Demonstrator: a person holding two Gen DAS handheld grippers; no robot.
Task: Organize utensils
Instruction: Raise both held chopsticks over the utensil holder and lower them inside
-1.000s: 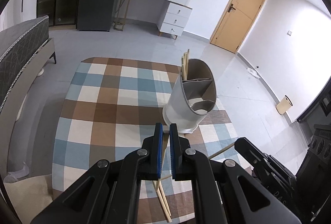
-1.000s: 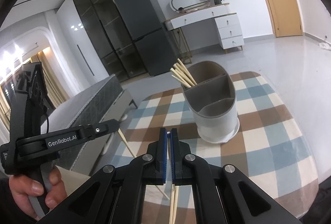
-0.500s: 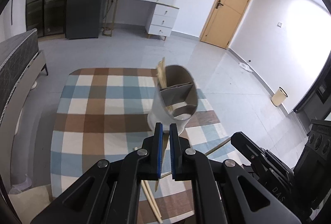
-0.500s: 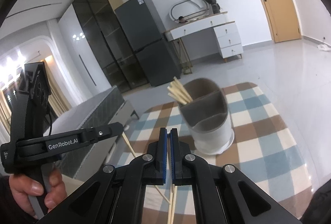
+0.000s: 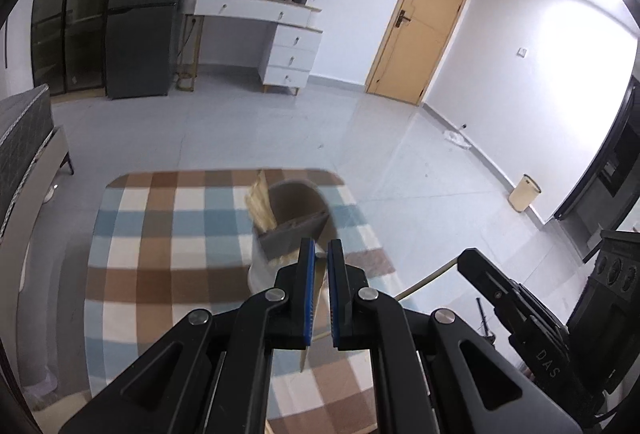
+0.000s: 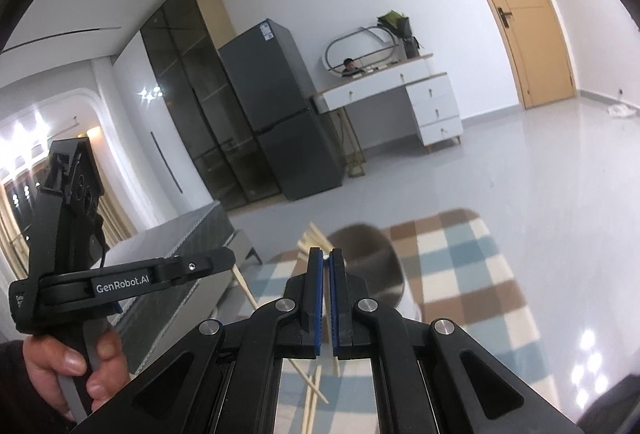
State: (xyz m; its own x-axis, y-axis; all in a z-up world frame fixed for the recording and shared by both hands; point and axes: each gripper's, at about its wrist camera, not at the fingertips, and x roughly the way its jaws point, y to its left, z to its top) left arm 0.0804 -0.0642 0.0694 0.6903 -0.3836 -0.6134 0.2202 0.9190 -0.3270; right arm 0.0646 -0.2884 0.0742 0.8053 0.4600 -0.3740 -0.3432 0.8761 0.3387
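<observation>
Both pairs of fingers are pinched: the left gripper clamps one chopstick, the right gripper another chopstick. Just beyond both sets of fingertips, on the checked tablecloth, stands the divided utensil holder, with chopsticks already in its far-left compartment.

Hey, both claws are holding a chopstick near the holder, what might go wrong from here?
1. The left claw and right claw each pinch one thin chopstick; either may swivel or slip.
2. Approaching together, the sticks could cross, or snag the bundle already in the holder.
3. A knock might tip the holder.
</observation>
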